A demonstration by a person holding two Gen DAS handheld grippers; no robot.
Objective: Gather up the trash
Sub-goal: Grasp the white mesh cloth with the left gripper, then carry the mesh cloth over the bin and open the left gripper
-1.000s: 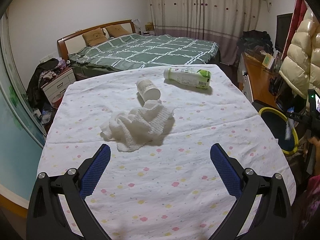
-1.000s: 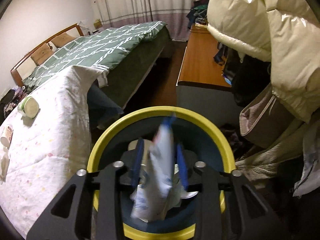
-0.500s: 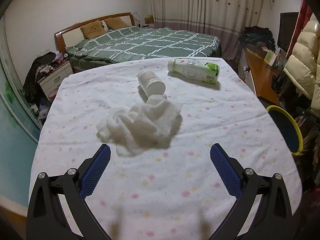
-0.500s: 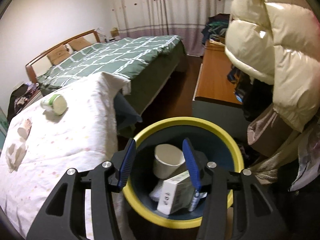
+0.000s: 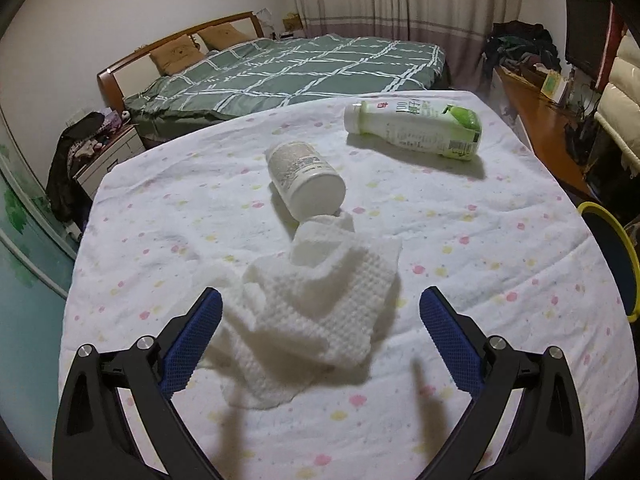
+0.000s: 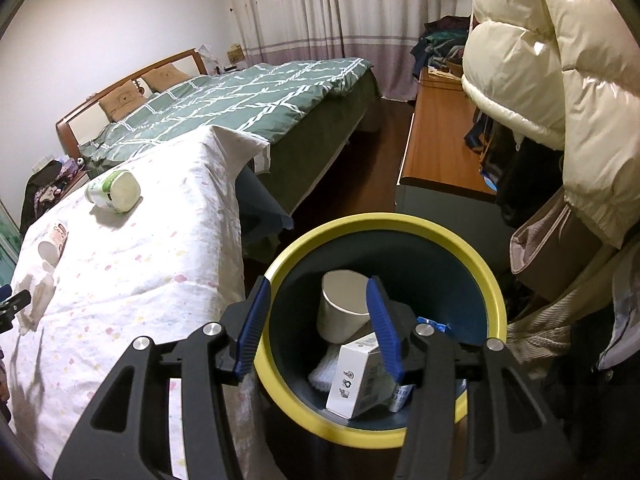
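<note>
A crumpled white paper towel (image 5: 312, 304) lies on the spotted tablecloth (image 5: 500, 240), between the fingers of my left gripper (image 5: 320, 296), which is open and close above it without pressing it. Beyond the towel a white jar (image 5: 306, 178) and a green-and-white bottle (image 5: 416, 126) lie on their sides. My right gripper (image 6: 318, 286) hangs open and empty over the yellow-rimmed bin (image 6: 384, 224). In the bin are a white paper cup (image 6: 344, 308), a white box (image 6: 360, 376) and a blue wrapper (image 6: 432, 326). The bottle (image 6: 114, 192) also shows in the right wrist view.
The bin's rim (image 5: 612, 248) stands just off the table's right edge. A green bed (image 5: 300, 68) lies beyond the table. A wooden desk (image 6: 440, 140) and a hanging cream puffer jacket (image 6: 560, 60) crowd the space right of the bin.
My left gripper has come forward and down, so the towel now lies between its fingers. My right gripper has opened and dropped the blue-and-white wrapper into the bin.
</note>
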